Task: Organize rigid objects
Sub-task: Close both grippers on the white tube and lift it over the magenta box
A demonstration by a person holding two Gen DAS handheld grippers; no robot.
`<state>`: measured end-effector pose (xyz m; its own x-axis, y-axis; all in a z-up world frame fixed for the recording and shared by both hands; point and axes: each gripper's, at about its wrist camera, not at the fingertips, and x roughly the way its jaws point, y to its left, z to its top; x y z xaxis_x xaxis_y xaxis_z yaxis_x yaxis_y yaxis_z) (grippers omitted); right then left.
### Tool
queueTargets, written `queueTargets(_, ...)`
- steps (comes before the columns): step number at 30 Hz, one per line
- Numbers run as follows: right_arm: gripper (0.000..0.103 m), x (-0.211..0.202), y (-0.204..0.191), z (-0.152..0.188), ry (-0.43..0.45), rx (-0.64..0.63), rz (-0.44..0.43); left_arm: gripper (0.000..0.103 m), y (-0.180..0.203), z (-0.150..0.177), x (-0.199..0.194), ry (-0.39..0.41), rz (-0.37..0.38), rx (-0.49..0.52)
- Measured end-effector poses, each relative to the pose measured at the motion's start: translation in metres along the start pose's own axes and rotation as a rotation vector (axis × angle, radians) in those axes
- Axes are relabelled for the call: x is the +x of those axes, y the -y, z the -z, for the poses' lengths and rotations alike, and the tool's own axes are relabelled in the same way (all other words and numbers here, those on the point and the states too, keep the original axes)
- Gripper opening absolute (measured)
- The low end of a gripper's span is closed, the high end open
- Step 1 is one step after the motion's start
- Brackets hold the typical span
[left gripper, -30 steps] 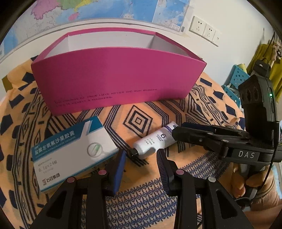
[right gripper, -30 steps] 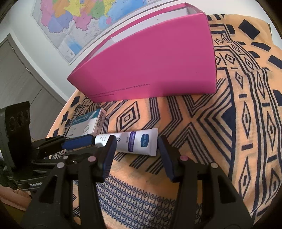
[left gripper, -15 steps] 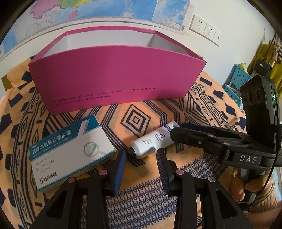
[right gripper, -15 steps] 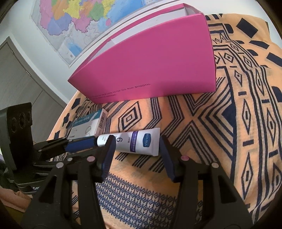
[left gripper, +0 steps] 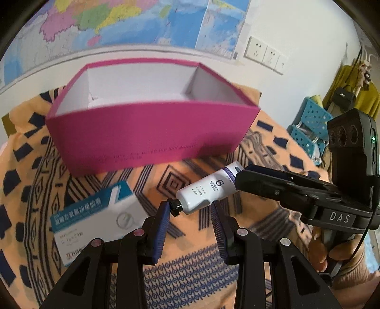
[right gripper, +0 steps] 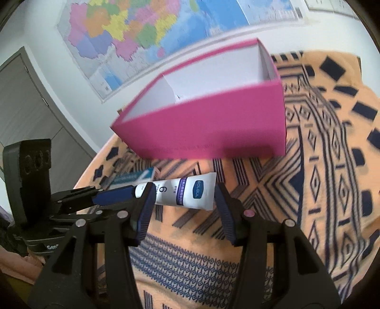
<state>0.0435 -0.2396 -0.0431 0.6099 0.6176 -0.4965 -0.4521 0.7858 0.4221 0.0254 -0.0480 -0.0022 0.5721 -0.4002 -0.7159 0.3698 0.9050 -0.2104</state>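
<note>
A white tube [left gripper: 206, 190] with a black cap hangs just above the orange patterned cloth [left gripper: 190, 273], in front of the open pink box [left gripper: 147, 133]. My right gripper [right gripper: 182, 192] is shut on the tube's [right gripper: 187, 192] flat crimped end; in the left wrist view it [left gripper: 239, 176] comes in from the right. My left gripper [left gripper: 190, 206] is shut on the cap end, with the cap against its left pad. A white and teal medicine carton [left gripper: 95, 214] lies flat on the cloth, left of the tube. The pink box [right gripper: 213, 123] has a white inside.
A hand [left gripper: 332, 256] holds the right gripper's handle at the right. Blue plastic crates [left gripper: 306, 128] stand beyond the table's right edge. A wall with a map [left gripper: 142, 21] and sockets [left gripper: 266, 54] rises behind the box. The cloth [right gripper: 320, 190] right of the box lies bare.
Both grippers have risen with the tube held between them. The pink box and the carton now sit lower in both views, and the box's white inside shows more.
</note>
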Motion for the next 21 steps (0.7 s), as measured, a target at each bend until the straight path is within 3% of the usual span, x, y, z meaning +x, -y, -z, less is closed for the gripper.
queueTargets(8,0.054,-0.021,-0.010,-0.030,0.092,-0.050,0.009,0.036,0.007,-0.030,-0.019,0.081,0.018,0.029)
queueTargets(21,0.054,-0.025,-0.007,-0.079,0.189,-0.102,0.044,0.036,0.012,-0.091,-0.013,0.169,-0.042,0.072)
